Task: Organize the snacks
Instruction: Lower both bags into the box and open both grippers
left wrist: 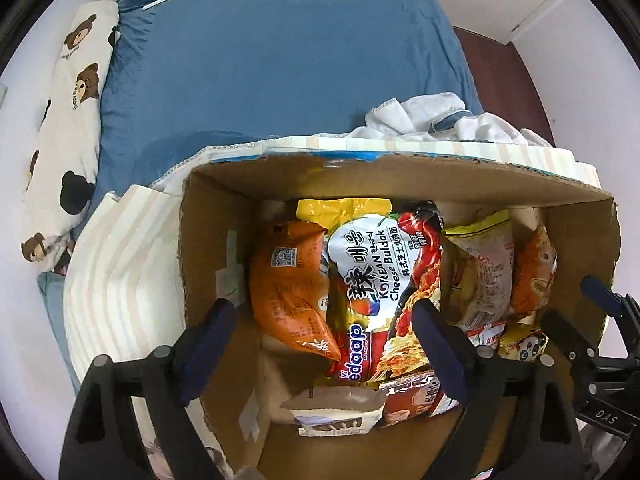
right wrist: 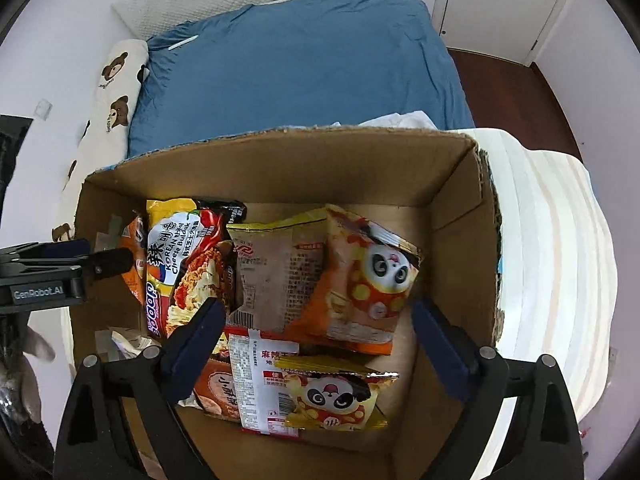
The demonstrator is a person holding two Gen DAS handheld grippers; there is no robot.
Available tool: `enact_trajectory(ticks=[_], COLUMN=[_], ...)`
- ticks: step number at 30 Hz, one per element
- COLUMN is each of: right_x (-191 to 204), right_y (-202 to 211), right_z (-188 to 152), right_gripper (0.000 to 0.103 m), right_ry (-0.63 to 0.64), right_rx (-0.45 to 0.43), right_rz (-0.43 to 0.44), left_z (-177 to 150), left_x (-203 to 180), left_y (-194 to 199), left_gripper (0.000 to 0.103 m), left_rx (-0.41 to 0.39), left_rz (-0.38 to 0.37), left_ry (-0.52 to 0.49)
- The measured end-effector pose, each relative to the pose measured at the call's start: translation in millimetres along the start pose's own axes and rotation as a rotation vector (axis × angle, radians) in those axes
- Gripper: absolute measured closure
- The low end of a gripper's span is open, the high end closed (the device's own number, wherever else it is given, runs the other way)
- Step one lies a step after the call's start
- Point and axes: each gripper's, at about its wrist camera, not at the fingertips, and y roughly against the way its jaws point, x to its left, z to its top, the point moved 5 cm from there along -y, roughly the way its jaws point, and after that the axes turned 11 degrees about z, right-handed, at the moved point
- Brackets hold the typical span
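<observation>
Over the box: both of my hand-held grippers hang above an open cardboard box (right wrist: 448, 184) that sits on a striped cloth (right wrist: 560, 240) on the bed (right wrist: 300, 68).

Progress: I judge the task well along. Every snack packet I can see lies inside the box; none shows on the bed or the striped cloth.

Snacks, left part: an orange packet (left wrist: 292, 288) leans against the Korean Buldak cheese noodle pack (left wrist: 376, 276), with a yellow packet (left wrist: 344, 208) partly hidden behind them.

Snacks, right part: a pale yellow packet (right wrist: 272, 264) and an orange panda packet (right wrist: 360, 276) stand side by side; in front of them lie a red-and-white packet (right wrist: 260, 380) and a small yellow panda packet (right wrist: 336, 396), overlapping.

Near wall: a brown-and-white pouch (left wrist: 336, 408) lies at the bottom by the near side, just beside a red packet (left wrist: 416, 400).

Left to do: as I read it, only tidying. The packets lean and overlap loosely, and the bare floor of the box at the near left could take more.

Left hand-held gripper (left wrist: 320, 352): jaws wide apart, holding nothing; the orange packet and the noodle pack lie below the gap, and I cannot tell whether either finger touches them.

Right hand-held gripper (right wrist: 316, 344): jaws wide apart too, empty, hovering above the two packets lying in front; no contact that I can see.

Around: a bear-print pillow (left wrist: 72, 128) along the bed's left edge and crumpled white cloth (left wrist: 432, 116) behind the box, both well apart from the snacks.
</observation>
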Motion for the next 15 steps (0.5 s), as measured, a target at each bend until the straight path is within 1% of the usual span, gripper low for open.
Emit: enact_trajectory(ticks=[6,8,13,15], right_x=[4.8,5.9,7.8,9.7], right_y=[5.3,9.4,21.9,27.5], right_z=[-5.2,-8.7,-20.4,-26.5], right_gripper=[0.006,0.006,0.005,0.005], right_ry=[-0.003,-0.004,-0.017,-0.018], right_rx=[-0.013,-0.018,-0.040,-0.053], right_rz=[-0.007,-0.010,0.002,0.003], left_z=[-8.5,-13.2,-25.7,-33.6], left_x=[-2.3,-1.9,3.1,3.9], left_y=[8.5,12.0,25.8,32.2], left_gripper=[0.011,0.011,0.011,0.007], left_rx=[-0.019,-0.036,-0.105,-0.128], left_rz=[-0.028,-0.042,-0.033,-0.037], left_ry=[0.016,0.032,0.068,0.078])
